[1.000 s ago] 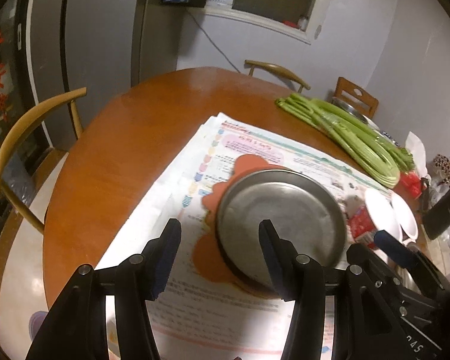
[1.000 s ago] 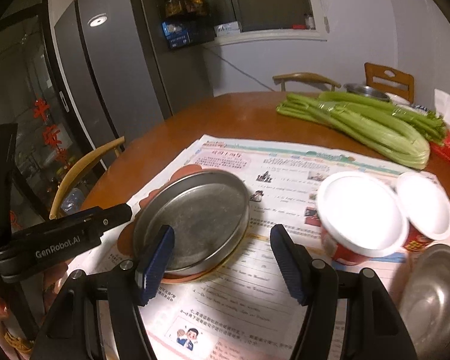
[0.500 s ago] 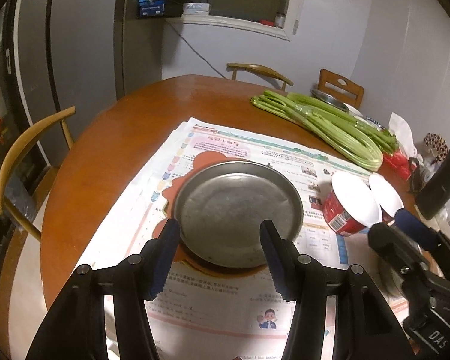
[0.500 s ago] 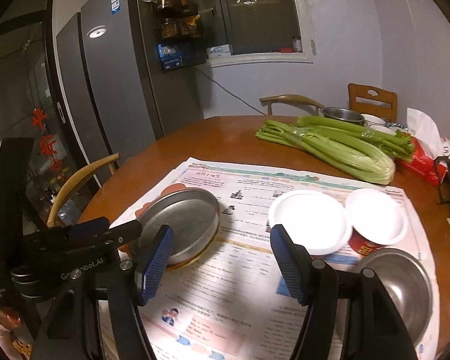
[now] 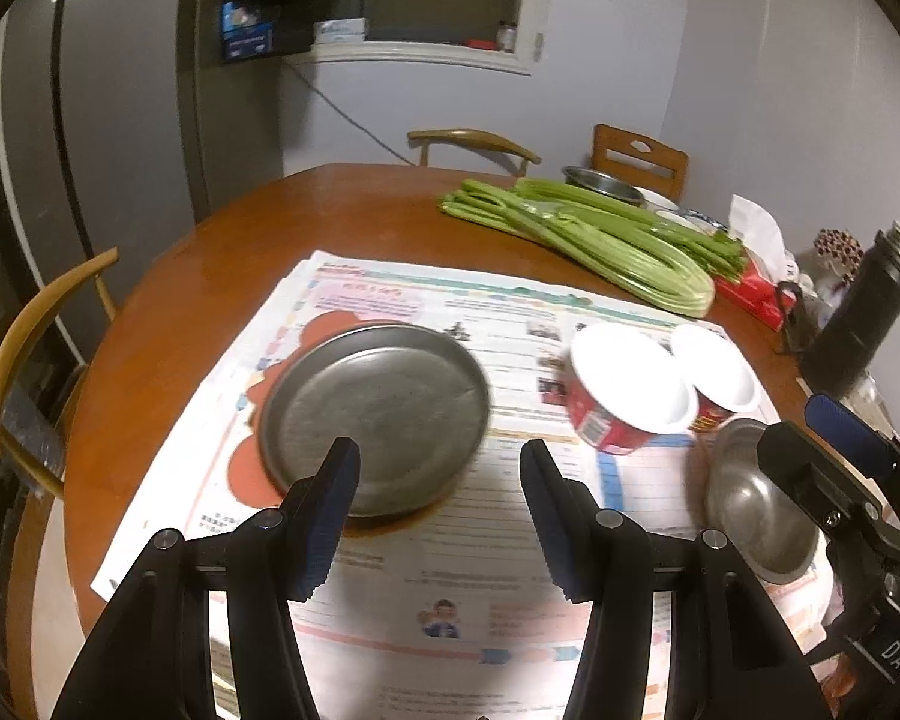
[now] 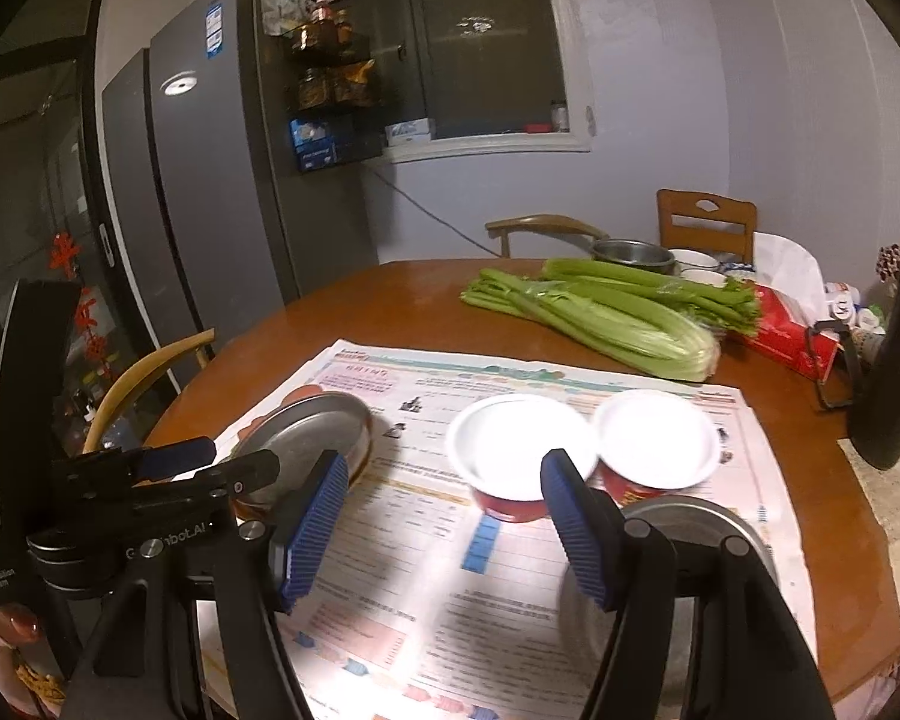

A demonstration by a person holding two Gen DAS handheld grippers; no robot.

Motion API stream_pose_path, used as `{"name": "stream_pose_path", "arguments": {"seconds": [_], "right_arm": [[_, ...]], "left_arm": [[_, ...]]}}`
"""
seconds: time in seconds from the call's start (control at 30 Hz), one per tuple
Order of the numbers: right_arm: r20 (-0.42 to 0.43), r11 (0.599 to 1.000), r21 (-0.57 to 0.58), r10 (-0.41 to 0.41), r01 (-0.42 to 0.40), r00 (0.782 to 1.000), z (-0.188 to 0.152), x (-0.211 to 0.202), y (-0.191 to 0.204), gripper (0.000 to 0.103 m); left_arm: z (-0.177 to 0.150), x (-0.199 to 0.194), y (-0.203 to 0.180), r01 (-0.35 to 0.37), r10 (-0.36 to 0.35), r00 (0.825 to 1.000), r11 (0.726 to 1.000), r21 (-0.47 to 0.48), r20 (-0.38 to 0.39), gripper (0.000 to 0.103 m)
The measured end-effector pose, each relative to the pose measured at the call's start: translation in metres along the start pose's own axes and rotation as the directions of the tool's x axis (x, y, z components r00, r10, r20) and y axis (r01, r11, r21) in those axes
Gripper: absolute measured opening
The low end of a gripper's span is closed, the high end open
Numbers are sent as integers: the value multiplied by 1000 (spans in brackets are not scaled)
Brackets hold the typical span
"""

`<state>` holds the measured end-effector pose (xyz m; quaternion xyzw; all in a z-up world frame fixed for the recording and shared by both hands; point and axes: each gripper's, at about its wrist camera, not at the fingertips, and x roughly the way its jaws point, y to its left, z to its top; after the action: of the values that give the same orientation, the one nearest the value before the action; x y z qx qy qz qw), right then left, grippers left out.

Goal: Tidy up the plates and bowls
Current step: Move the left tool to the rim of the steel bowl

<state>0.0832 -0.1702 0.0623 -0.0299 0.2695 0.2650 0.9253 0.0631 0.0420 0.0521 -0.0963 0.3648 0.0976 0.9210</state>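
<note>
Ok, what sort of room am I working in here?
Most likely a home kitchen or dining corner: a round wooden table with wooden chairs around it, a tall grey fridge against the wall, and celery lying on the table beside newspaper under the dishes.

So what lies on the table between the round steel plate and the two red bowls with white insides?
Only printed newspaper lies between the round steel plate and the two red bowls; both wrist views show this.
</note>
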Motion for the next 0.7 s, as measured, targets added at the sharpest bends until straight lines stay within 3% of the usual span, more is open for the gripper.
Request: {"name": "stream_pose_path", "arguments": {"seconds": [0.2, 0.4, 0.7], "right_arm": [[37, 999, 36, -29, 28, 999, -1, -20, -24, 67], [66, 993, 71, -95, 91, 993, -3, -40, -53, 67], [32, 980, 102, -176, 172, 984, -12, -57, -98, 67]], "left_arm": [[2, -5, -24, 23, -23, 1000, 999, 31, -8, 57], [2, -6, -54, 93, -91, 995, 994, 59, -33, 57], [-5, 7, -100, 166, -158, 984, 981, 96, -84, 57]]}}
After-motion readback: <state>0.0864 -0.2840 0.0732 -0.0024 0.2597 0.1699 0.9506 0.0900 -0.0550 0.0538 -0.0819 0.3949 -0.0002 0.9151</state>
